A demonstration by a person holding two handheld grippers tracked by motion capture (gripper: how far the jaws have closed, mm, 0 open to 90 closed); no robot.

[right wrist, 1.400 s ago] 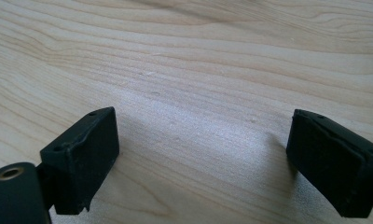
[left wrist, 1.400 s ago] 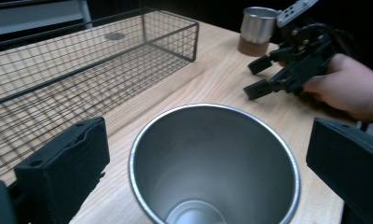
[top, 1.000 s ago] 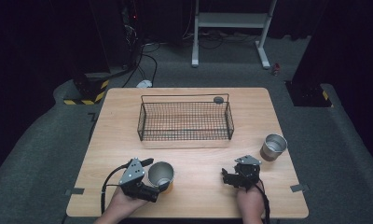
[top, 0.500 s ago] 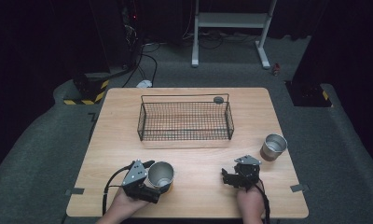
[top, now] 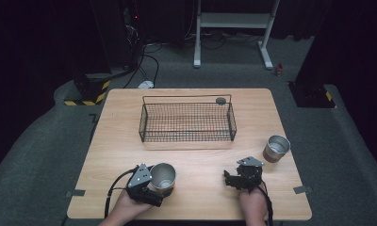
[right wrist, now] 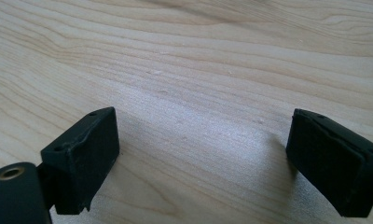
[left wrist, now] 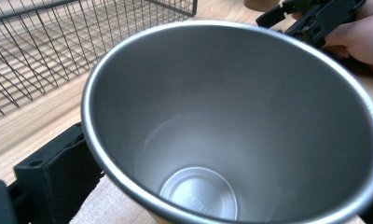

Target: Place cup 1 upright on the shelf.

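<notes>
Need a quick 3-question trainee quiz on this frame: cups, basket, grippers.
1. True or false: the left gripper has its jaws around a steel cup.
2. Where does the second cup stand? A) inside the wire basket B) on the table, right of the basket C) on the floor
3. Fill in: the right gripper has its jaws ____ over bare wood.

Key: 1 true; 2 B; 3 open

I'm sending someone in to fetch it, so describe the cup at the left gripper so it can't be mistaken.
On the wooden table, look in front of the wire basket, toward the near left edge. There a steel cup stands upright and empty between the jaws of the left gripper. The other cup stands free at the right edge.
</notes>
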